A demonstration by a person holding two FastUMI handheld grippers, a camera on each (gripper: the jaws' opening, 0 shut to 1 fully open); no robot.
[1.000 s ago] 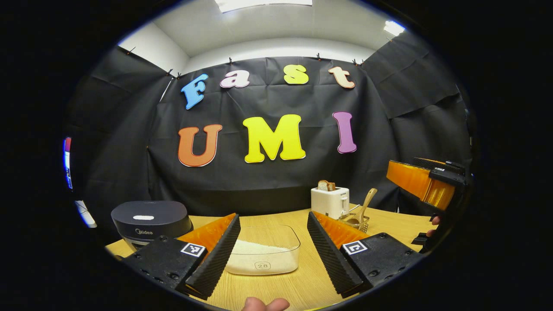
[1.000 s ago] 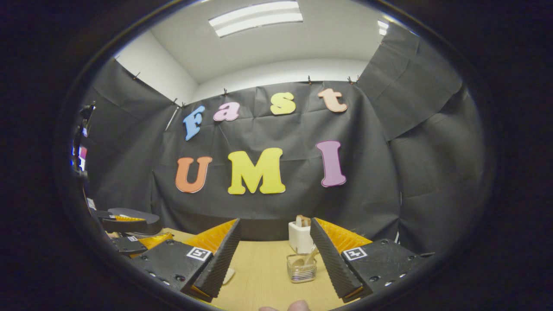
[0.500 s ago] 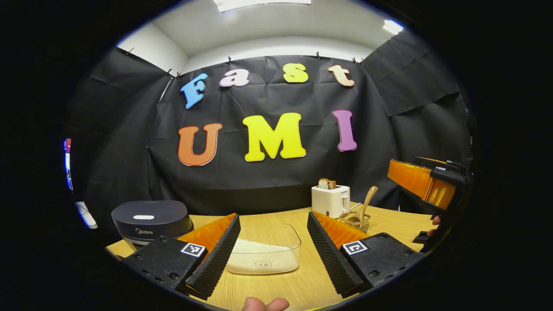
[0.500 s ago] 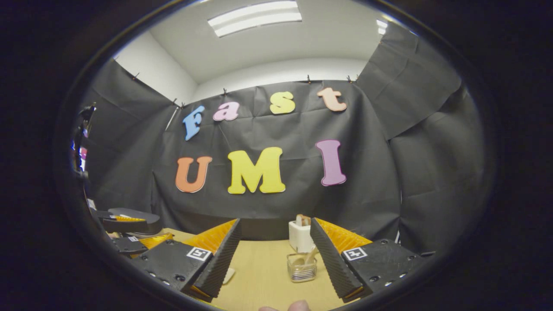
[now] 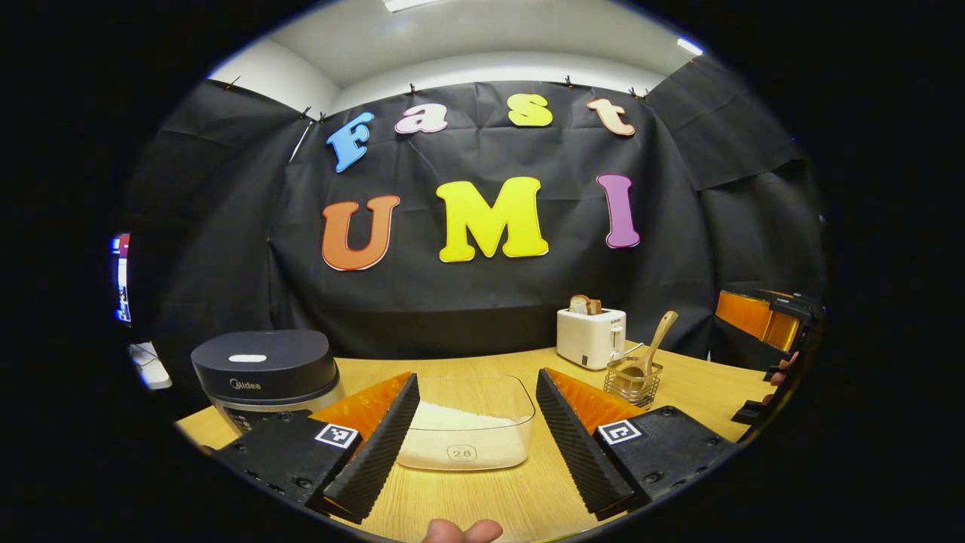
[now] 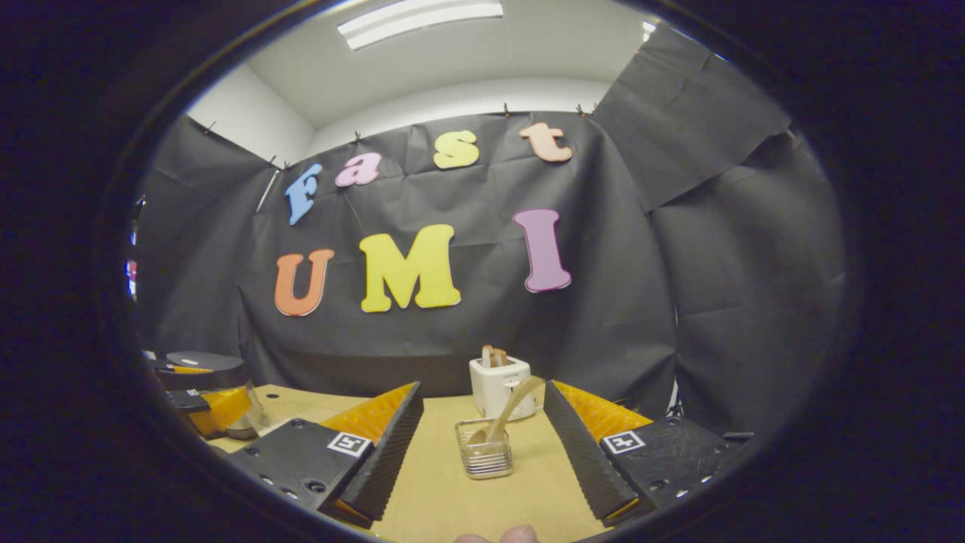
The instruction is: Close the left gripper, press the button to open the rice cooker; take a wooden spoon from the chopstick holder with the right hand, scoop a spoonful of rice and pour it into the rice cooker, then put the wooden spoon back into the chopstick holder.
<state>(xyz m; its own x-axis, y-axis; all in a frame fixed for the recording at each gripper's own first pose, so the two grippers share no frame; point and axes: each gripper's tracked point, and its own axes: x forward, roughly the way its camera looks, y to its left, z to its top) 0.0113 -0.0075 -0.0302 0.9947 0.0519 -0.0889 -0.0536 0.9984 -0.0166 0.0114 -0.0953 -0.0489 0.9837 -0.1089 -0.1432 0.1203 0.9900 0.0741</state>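
In the left gripper view my left gripper (image 5: 475, 445) is open above the wooden table (image 5: 701, 385), with nothing between its fingers. Just beyond it sits a clear container of white rice (image 5: 466, 422). The dark rice cooker (image 5: 260, 369) stands at the left with its lid shut and a white button (image 5: 247, 358) on top. At the right a wooden spoon (image 5: 654, 347) leans in the wire chopstick holder (image 5: 633, 382). In the right gripper view my right gripper (image 6: 482, 467) is open, and the chopstick holder (image 6: 483, 456) with the wooden spoon (image 6: 509, 411) stands a short way ahead between its fingers.
A white toaster (image 5: 590, 337) with bread in it stands behind the holder, and the toaster (image 6: 497, 385) is also in the right gripper view. The right gripper (image 5: 761, 324) hangs at the far right. The left gripper (image 6: 207, 403) is at the left edge.
Both grippers tipped down a little, so more of the table shows. The right gripper swung so that the chopstick holder now lies centred between its fingers. Both stayed open.
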